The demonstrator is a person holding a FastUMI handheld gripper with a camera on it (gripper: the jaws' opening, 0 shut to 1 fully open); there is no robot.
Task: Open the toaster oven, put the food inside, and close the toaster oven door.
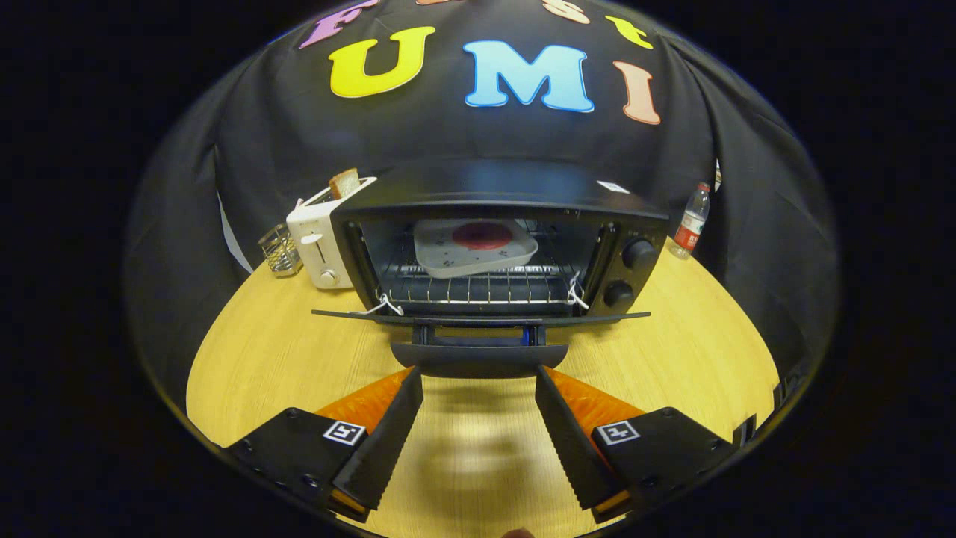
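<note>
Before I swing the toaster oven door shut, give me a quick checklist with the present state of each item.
1. White plate with red food on the wire rack: ok.
2. Black toaster oven door fully down: ok.
3. Gripper open, holding nothing: ok.
4. Fingertips at the door handle: ok; contact cannot tell.
5. Plate fully behind the door line: ok, it sits deep on the rack.
6. White toaster beside the oven, outside the door's swing: ok.

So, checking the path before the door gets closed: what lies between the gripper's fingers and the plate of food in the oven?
In the gripper view, the open gripper faces the lowered door with its handle, then bare wire rack before the plate.
</note>
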